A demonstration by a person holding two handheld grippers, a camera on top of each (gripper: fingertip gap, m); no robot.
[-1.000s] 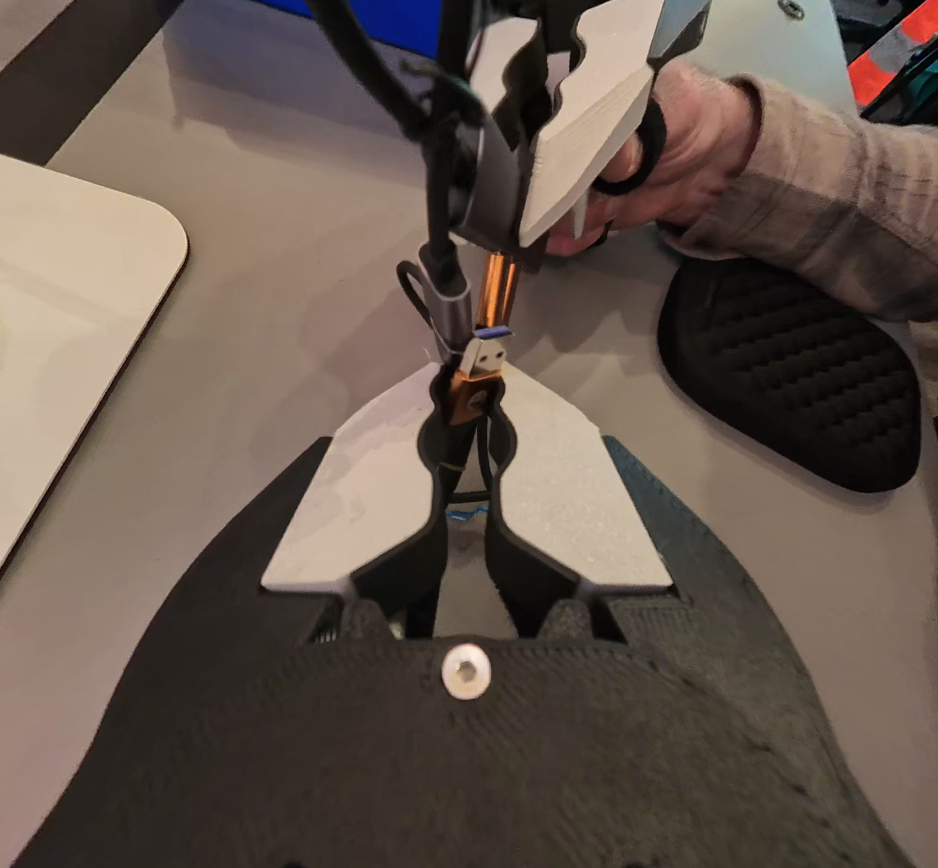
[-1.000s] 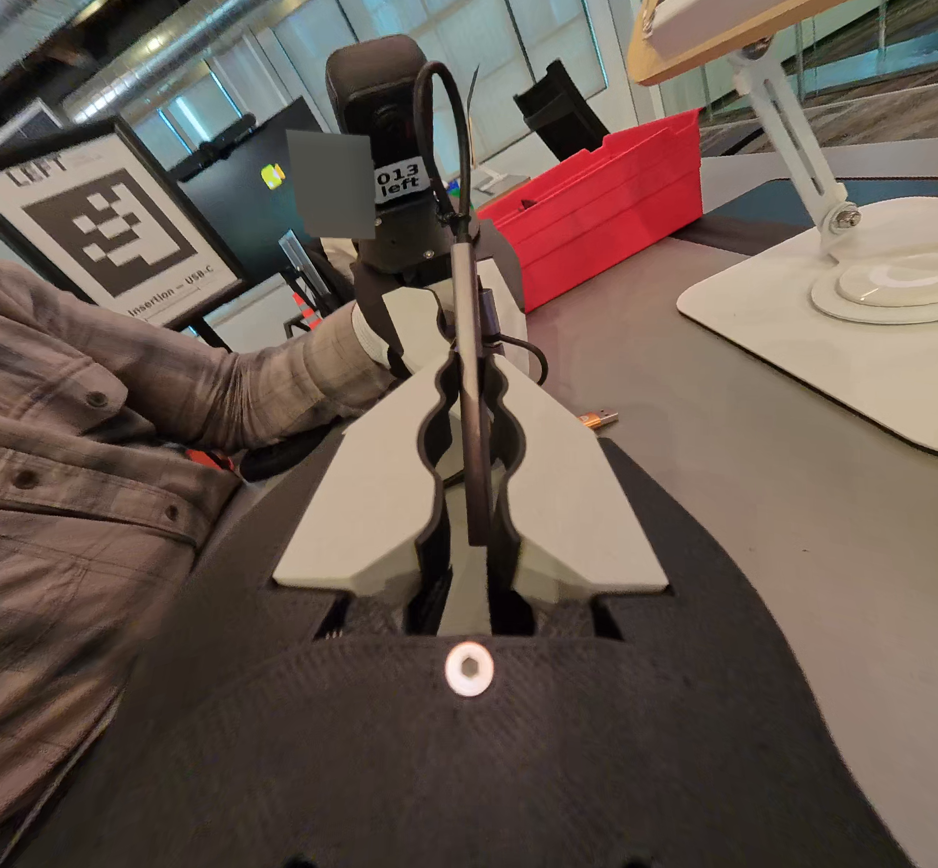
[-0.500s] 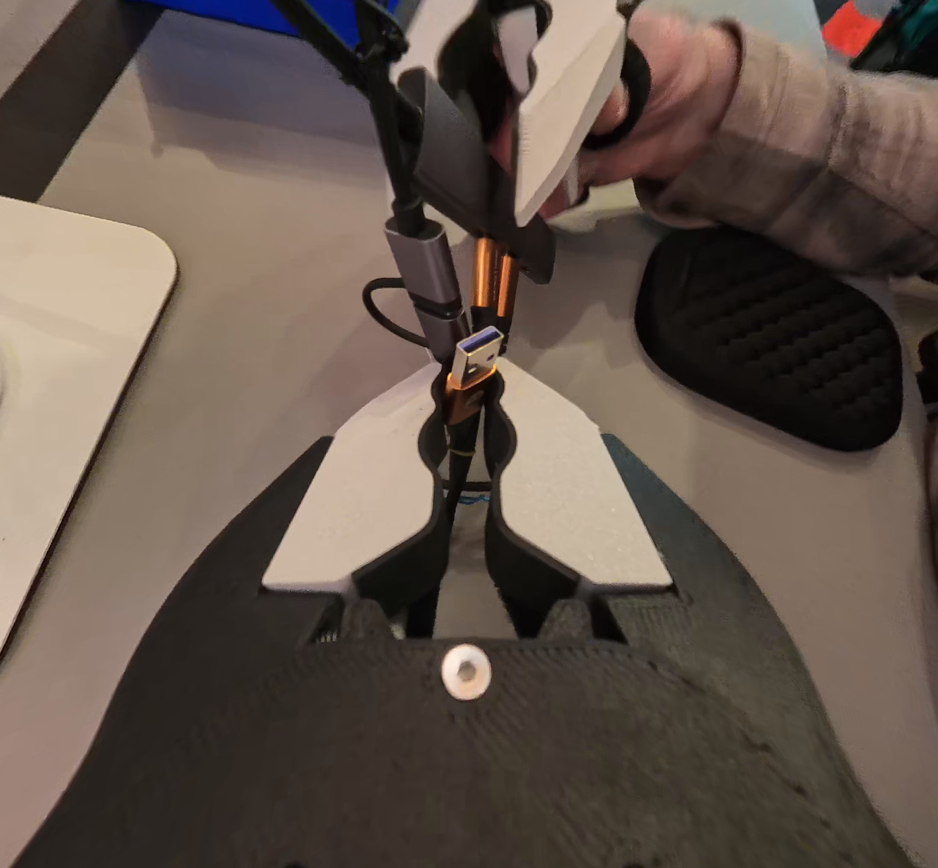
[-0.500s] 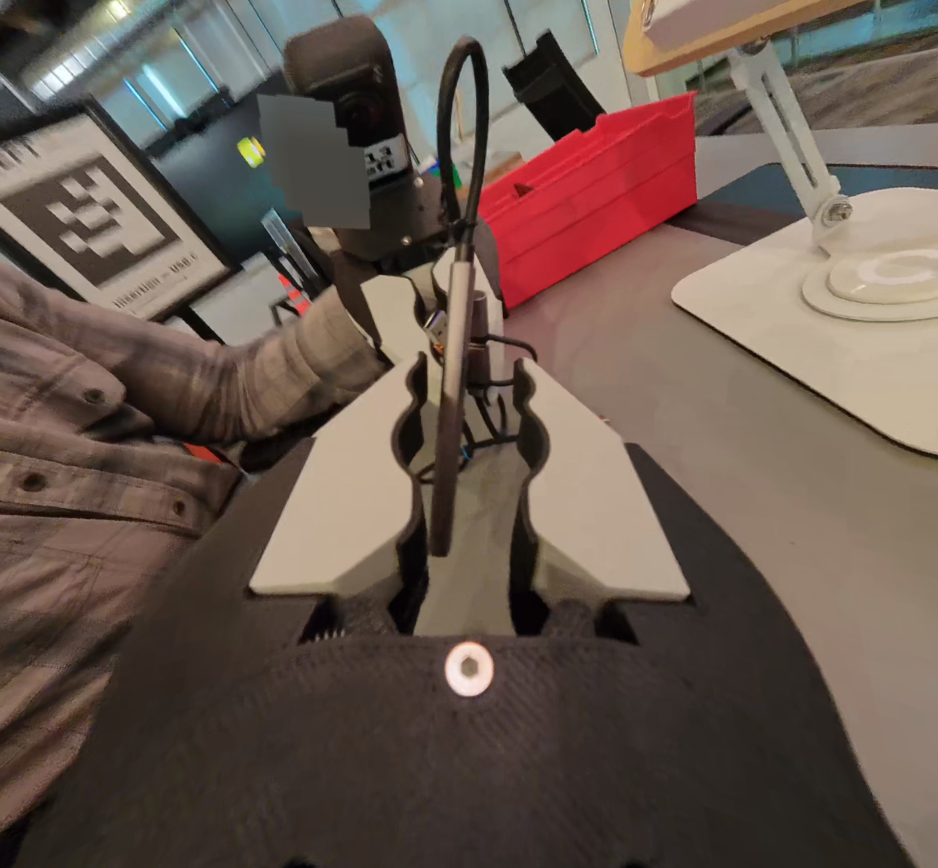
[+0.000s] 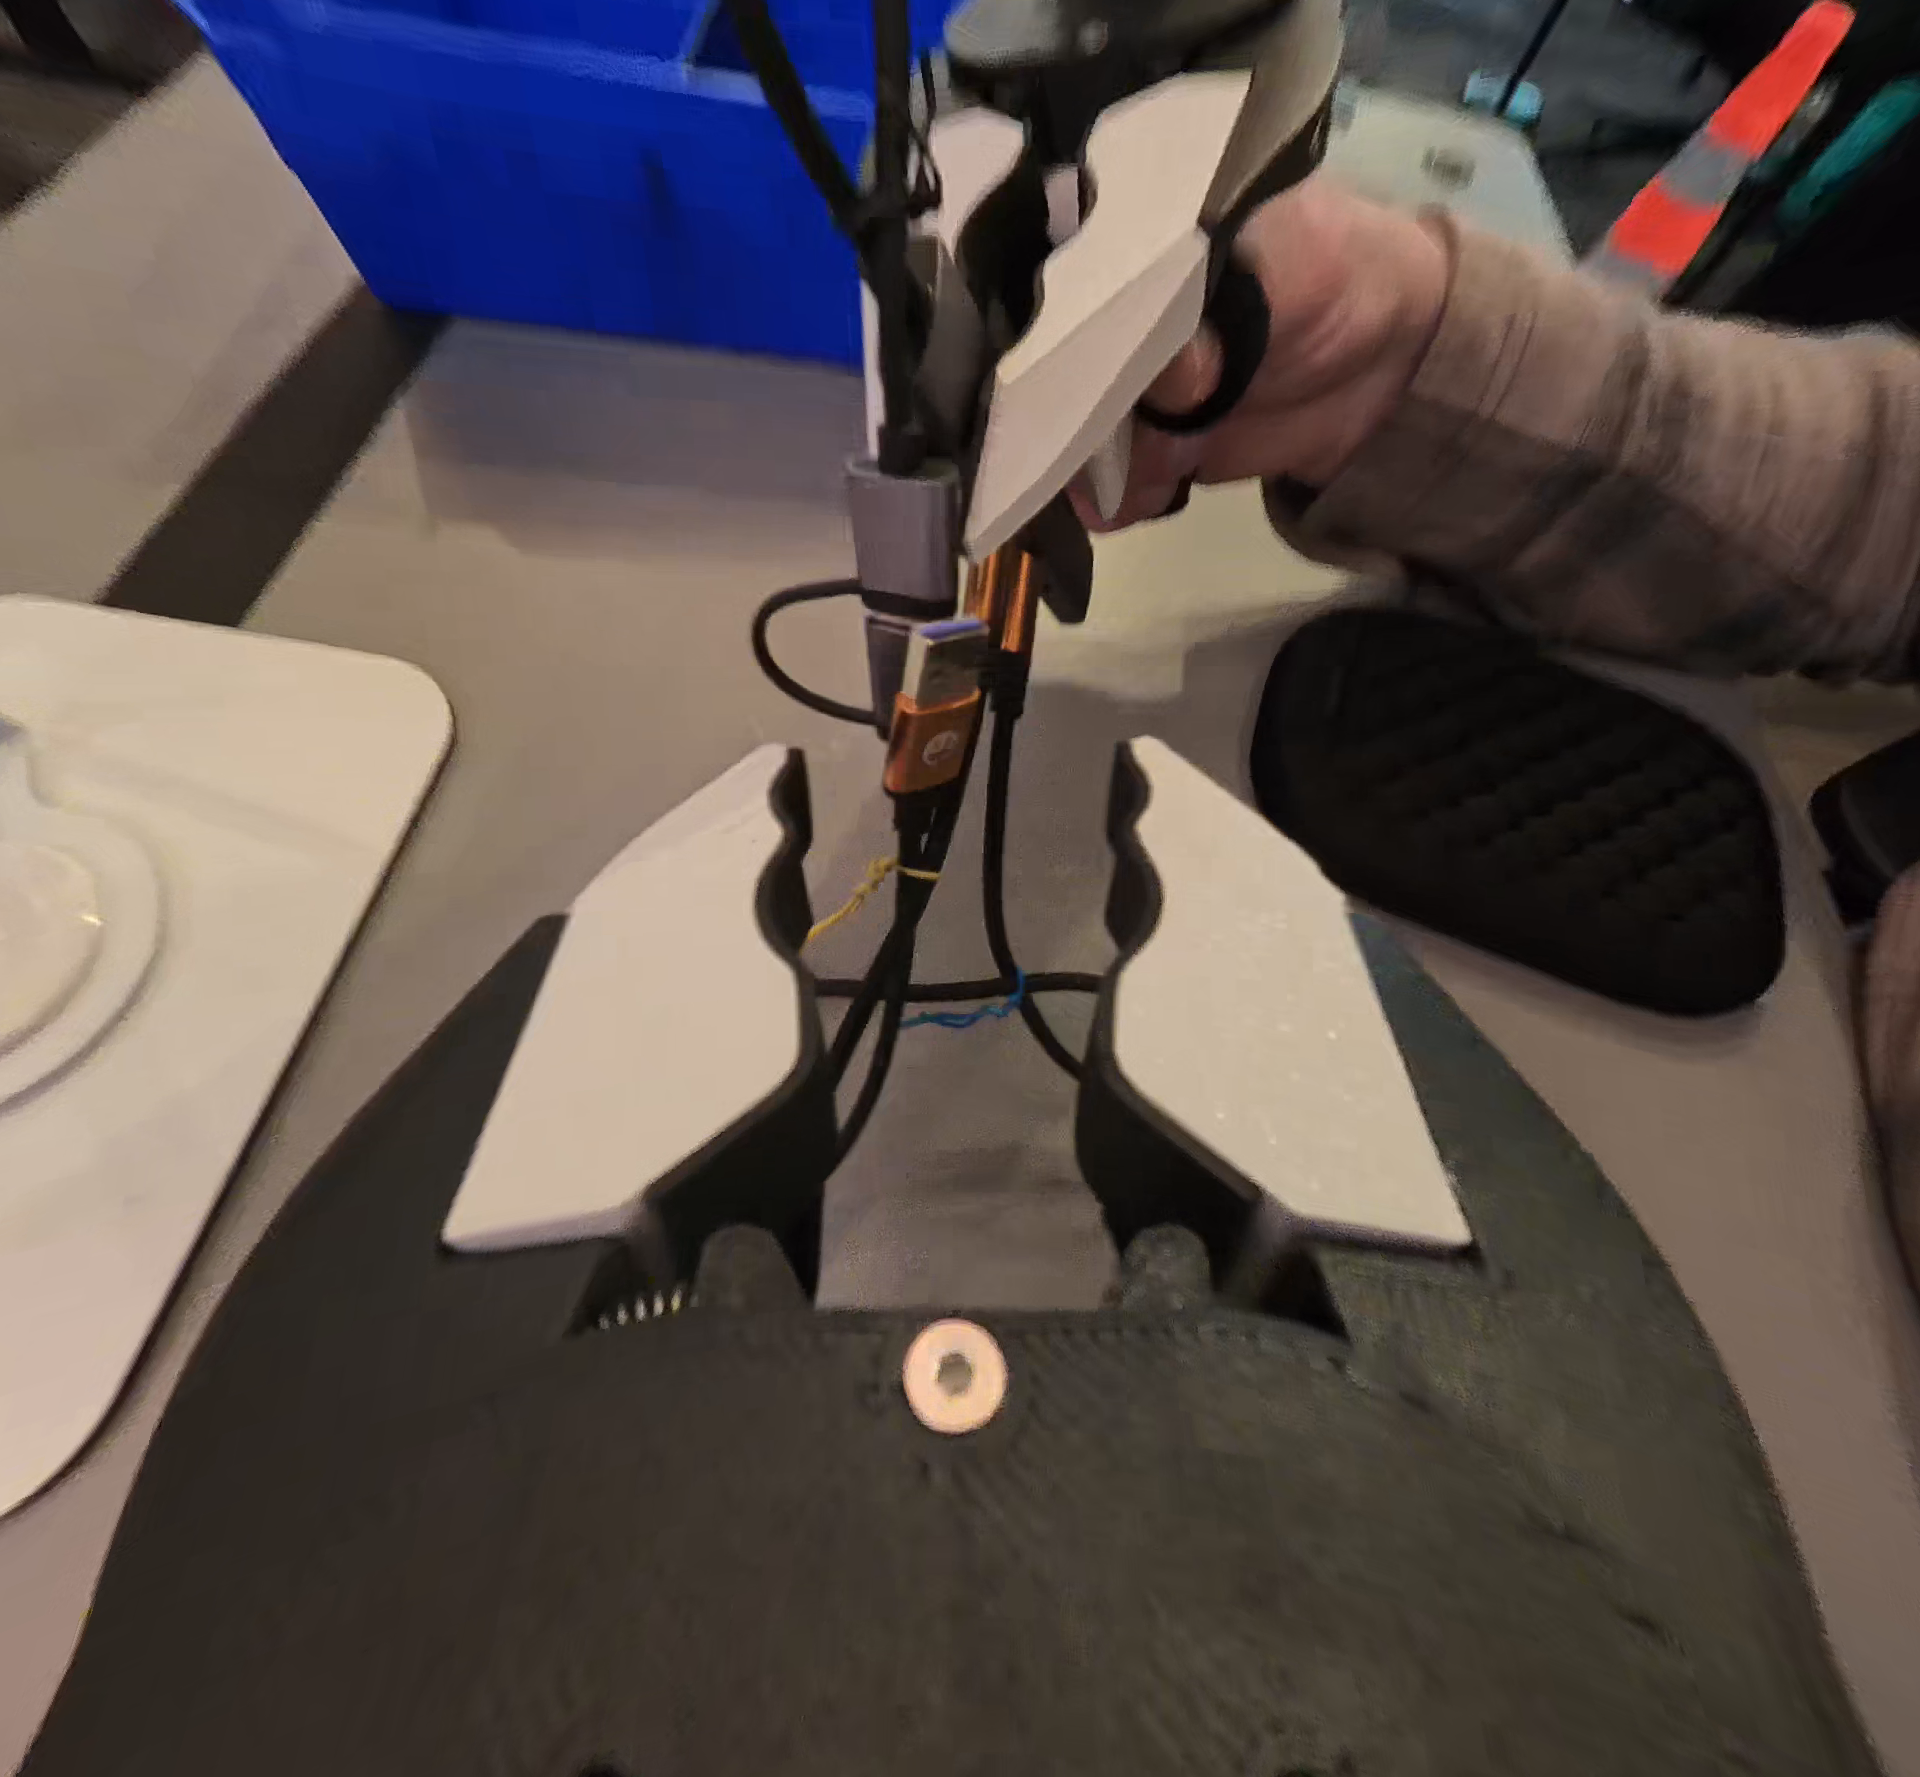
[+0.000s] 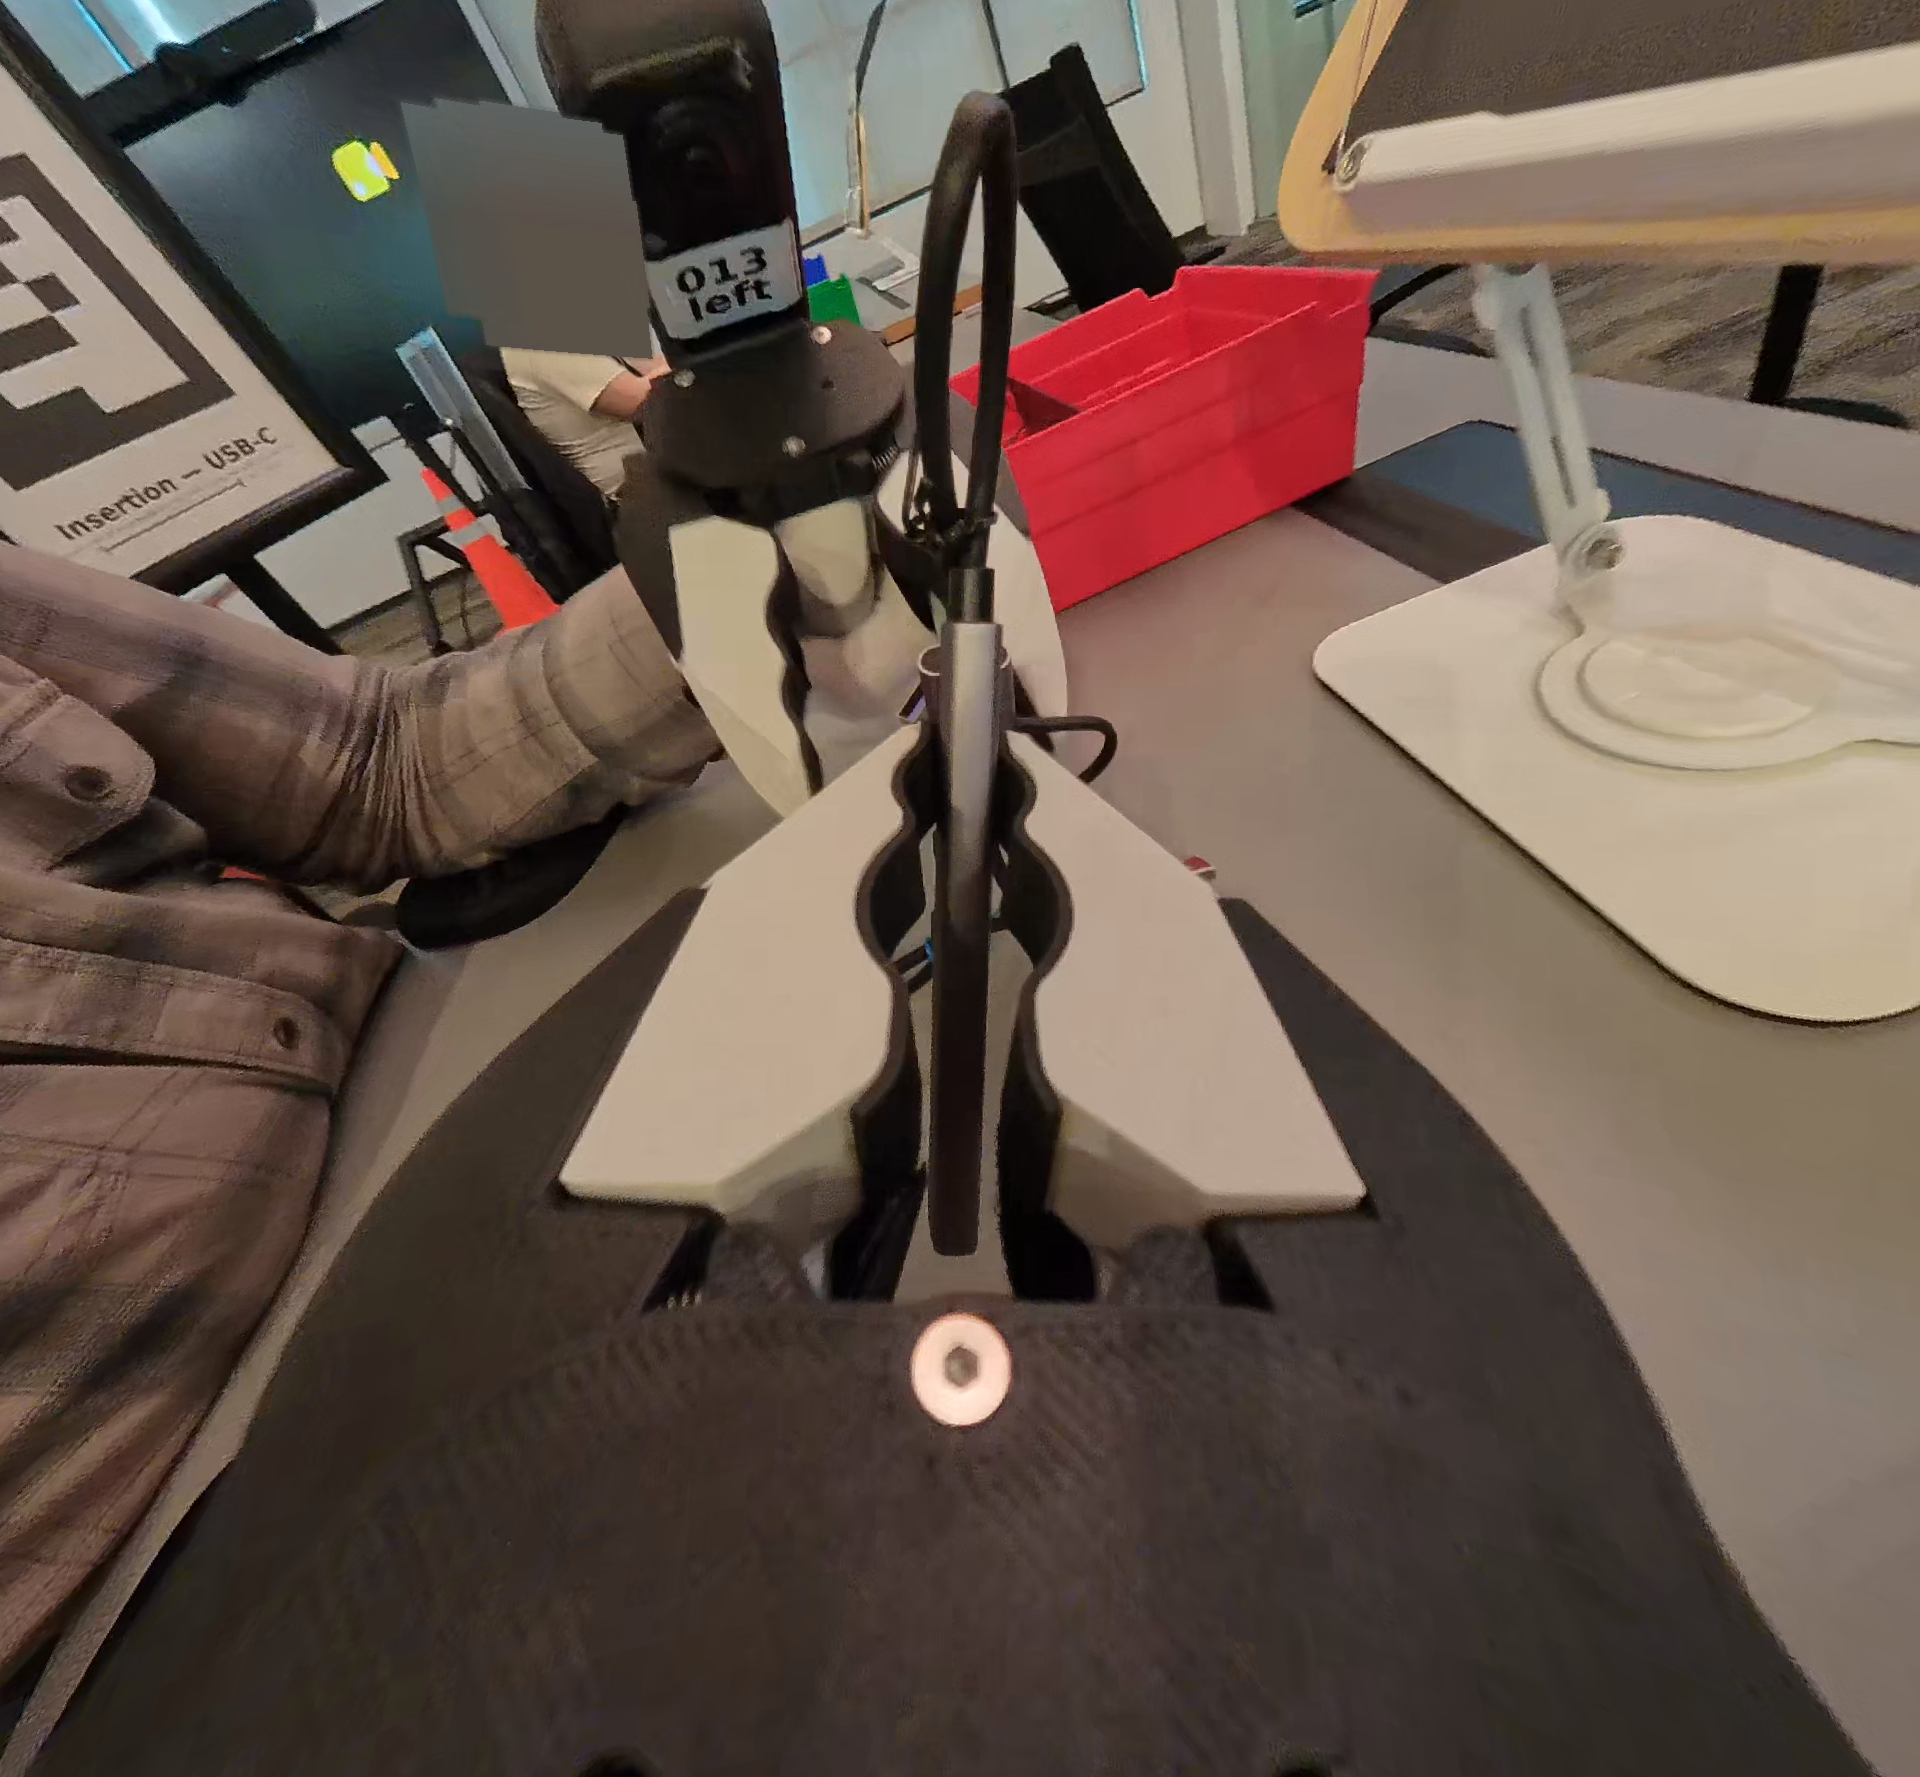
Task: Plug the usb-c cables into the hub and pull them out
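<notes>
Gaping tongs, left: the left gripper [image 5: 954, 771] is standing with its jaws wide apart, gripping nothing, just above the grey table [image 5: 582, 480].
Cords between the jaws: black cables [image 5: 904, 917] are crossing the gap, one carrying a yellow thread, another a blue one.
Loose plug: an orange plug [image 5: 932, 738] with a silver tip is hanging just beyond the left fingertips [image 5: 764, 771], pointing up toward the hub.
Clenched tongs, right: the right gripper [image 6: 961, 771] is squeezing the hub [image 6: 961, 906] edge-on between its jaws, held in the air above the table.
Hub from the left view: the hub [image 5: 951, 345] is hanging upright with a grey plug [image 5: 902, 532] and two orange plugs [image 5: 1000, 600] sitting in its lower end.
Hand: a hand [image 5: 1299, 356] in a checked sleeve is working the right tool.
Table beyond: a black pad [image 5: 1517, 813] is lying to the right, a white base [image 5: 208, 844] to the left, a blue bin [image 5: 540, 117] farther back.
Far side, right view: a red bin [image 6: 1174, 418] is sitting behind the left tool.
</notes>
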